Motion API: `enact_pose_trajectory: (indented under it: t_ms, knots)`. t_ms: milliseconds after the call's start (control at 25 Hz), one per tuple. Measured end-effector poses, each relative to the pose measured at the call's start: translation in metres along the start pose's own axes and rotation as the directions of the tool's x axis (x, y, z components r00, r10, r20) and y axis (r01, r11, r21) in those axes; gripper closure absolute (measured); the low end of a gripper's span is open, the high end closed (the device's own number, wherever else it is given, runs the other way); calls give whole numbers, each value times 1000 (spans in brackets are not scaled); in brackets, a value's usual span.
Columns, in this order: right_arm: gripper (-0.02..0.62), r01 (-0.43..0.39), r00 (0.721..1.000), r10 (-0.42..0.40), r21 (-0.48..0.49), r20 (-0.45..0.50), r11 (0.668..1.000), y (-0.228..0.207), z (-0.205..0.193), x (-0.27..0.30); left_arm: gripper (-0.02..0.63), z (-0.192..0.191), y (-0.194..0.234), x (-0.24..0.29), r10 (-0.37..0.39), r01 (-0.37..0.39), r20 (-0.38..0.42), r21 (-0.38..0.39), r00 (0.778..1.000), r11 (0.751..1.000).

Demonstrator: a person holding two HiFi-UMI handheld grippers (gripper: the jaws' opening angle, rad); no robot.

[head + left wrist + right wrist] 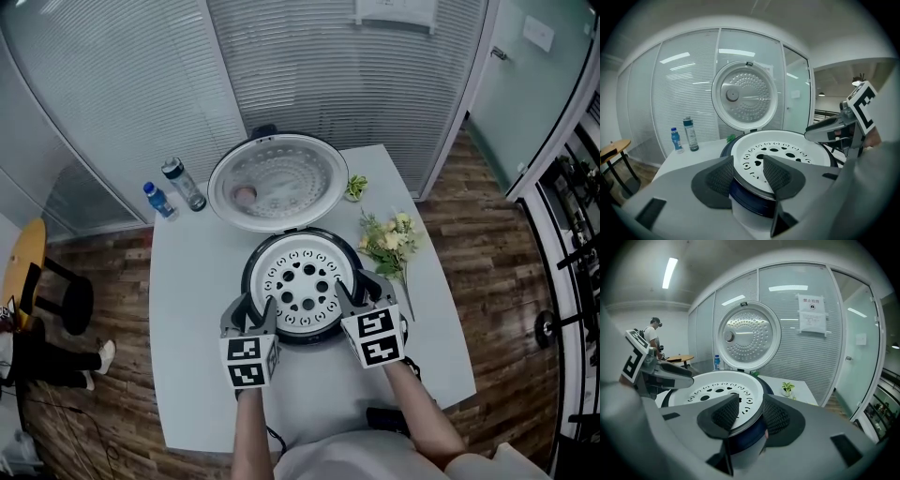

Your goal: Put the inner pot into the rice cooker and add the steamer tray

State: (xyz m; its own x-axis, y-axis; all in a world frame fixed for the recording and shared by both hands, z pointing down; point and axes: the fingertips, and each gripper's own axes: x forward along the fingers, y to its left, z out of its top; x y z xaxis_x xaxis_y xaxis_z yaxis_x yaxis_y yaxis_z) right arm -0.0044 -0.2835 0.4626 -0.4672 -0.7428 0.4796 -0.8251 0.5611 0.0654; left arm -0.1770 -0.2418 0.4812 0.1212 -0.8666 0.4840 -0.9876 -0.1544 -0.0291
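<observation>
Your two forearms reach in from the counter's near edge, hands level with each other, and both tools tilt gently downward.

The left gripper [258,307] meets the near-left rim of the rice cooker [251,267]. The right gripper [361,289] meets its near-right rim.

The steamer tray [300,281] is a white round dish pierced with holes. It sits level in the cooker's mouth, in the middle of the counter [187,328]. The lid [278,180] stands open toward the far edge.

The left gripper view shows the left gripper [747,164] with its fingers released. The tray's [787,150] rim runs between the pads without being pinched.

The right gripper view shows the same for the right gripper [751,401]. One of its fingers is over the tray [717,387] and the other is outside the dark cooker wall.

Only the head view shows two bottles [173,192] near the far-left corner and a flower sprig [389,239] by the right edge. Only the right gripper view shows a paper notice [812,315] on the glass wall and a distant person [652,333].
</observation>
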Motion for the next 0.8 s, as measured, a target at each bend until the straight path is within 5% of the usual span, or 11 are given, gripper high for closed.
enact_pose_trajectory:
  t_ms: [480, 640, 800]
  knots:
    - [461, -114, 988, 91, 190, 123, 975, 9, 4, -42, 393, 7, 10, -37, 68, -56, 94, -121, 993, 991]
    - [547, -119, 983, 81, 236, 165, 964, 9, 3, -57, 431, 1, -1, -52, 32, -14, 99, -175, 995, 984]
    - [570, -139, 978, 94, 244, 187, 960, 13, 1, -67, 551, 0, -13, -64, -5, 33, 141, -197, 990, 980]
